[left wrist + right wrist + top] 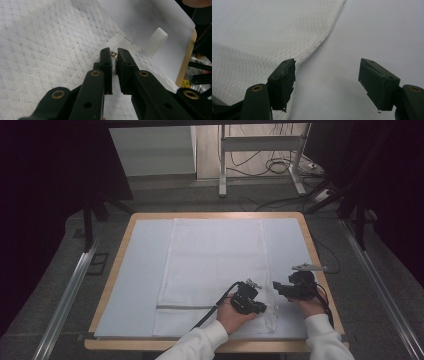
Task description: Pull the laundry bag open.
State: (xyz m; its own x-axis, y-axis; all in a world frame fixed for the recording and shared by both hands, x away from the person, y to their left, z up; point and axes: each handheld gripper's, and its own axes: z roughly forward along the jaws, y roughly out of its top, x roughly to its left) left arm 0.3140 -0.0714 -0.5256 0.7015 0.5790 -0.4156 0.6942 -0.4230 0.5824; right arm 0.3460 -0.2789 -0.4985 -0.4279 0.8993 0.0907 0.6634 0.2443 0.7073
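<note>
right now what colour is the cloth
White, with a fine woven diamond pattern; clearest in the left gripper view.

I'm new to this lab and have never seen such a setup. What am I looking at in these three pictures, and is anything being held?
No robot here: a person holds a hand-held gripper in each hand. The high view looks down on the table; the other two pictures come from cameras riding on the grippers. A white mesh laundry bag lies flat on a pale sheet. The left gripper has its fingers nearly closed around the bag's small metal zipper pull. The right gripper is open, holding nothing, beside the bag's edge.
</note>
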